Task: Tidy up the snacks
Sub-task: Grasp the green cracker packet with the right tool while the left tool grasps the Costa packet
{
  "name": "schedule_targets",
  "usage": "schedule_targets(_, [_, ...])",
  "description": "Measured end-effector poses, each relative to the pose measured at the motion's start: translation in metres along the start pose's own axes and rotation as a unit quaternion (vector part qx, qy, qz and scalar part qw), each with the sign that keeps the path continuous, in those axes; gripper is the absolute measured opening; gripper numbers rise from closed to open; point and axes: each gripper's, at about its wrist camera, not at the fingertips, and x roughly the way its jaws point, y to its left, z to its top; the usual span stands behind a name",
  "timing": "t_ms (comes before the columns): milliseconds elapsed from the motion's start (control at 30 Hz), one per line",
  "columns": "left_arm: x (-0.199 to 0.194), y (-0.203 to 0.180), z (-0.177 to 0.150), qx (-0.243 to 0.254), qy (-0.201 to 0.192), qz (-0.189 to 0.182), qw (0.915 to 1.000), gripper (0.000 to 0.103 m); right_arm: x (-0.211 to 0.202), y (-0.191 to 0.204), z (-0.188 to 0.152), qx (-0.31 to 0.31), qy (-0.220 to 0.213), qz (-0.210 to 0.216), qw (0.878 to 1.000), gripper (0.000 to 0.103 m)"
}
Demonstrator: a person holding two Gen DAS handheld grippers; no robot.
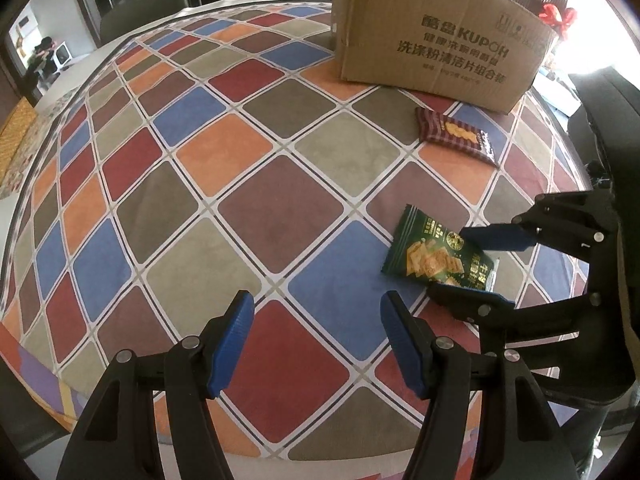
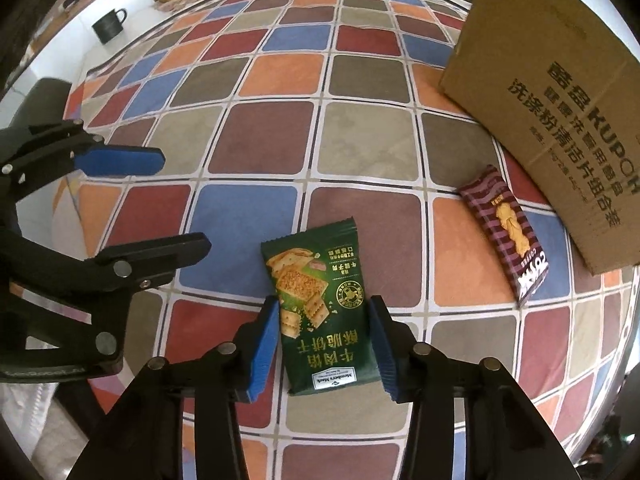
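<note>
Brown corrugated cardboard makes up the box (image 1: 432,36), the landmark here: it stands on a table (image 2: 248,72) under a smooth cloth of rounded squares in blue, red, orange, olive and maroon, divided by pale lines. Dark print runs across the box's plain side; what it holds cannot be seen. Just beside its base lies a glossy maroon striped snack packet (image 2: 505,235), long and flat, with a biscuit pictured on it. Farther from the box lies the green cracker packet (image 2: 320,312), a shiny flat pouch with crimped ends, printed with square crackers and white characters. The right gripper (image 2: 324,344) straddles it, its ribbed blue pads on either side of the pouch's lower half with slim gaps showing; no firm clamp is visible. The left gripper (image 1: 316,344), farthest from the box, hangs over bare cloth, jaws apart and empty. A dark mug (image 2: 109,24) sits across the table from the box.
</note>
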Motion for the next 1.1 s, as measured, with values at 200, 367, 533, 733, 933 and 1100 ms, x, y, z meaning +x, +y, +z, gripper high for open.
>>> schedule_targets(200, [-0.005, 0.000, 0.006, 0.012, -0.016, -0.004, 0.9998, 0.065, -0.009, -0.008, -0.006, 0.044, -0.017, 0.010, 0.999, 0.044])
schedule_targets(367, [-0.008, -0.003, 0.017, 0.038, -0.029, -0.019, 0.9987, 0.065, -0.019, -0.017, -0.010, 0.099, -0.031, -0.001, 0.995, 0.044])
schedule_targets(533, [-0.008, -0.010, 0.033, 0.075, -0.042, -0.034, 0.9957, 0.065, -0.029, -0.025, -0.018, 0.163, -0.047, -0.029, 0.985, 0.044])
schedule_targets(733, [-0.005, -0.031, 0.057, 0.152, -0.052, -0.069, 0.9846, 0.065, -0.039, -0.046, -0.034, 0.260, -0.065, -0.040, 0.963, 0.044])
schedule_targets(933, [-0.002, -0.056, 0.082, 0.236, -0.061, -0.081, 0.9663, 0.065, -0.048, -0.064, -0.048, 0.337, -0.079, -0.068, 0.936, 0.044])
schedule_targets(1100, [0.002, -0.078, 0.099, 0.305, -0.073, -0.103, 0.9438, 0.065, -0.053, -0.081, -0.058, 0.391, -0.088, -0.081, 0.913, 0.044])
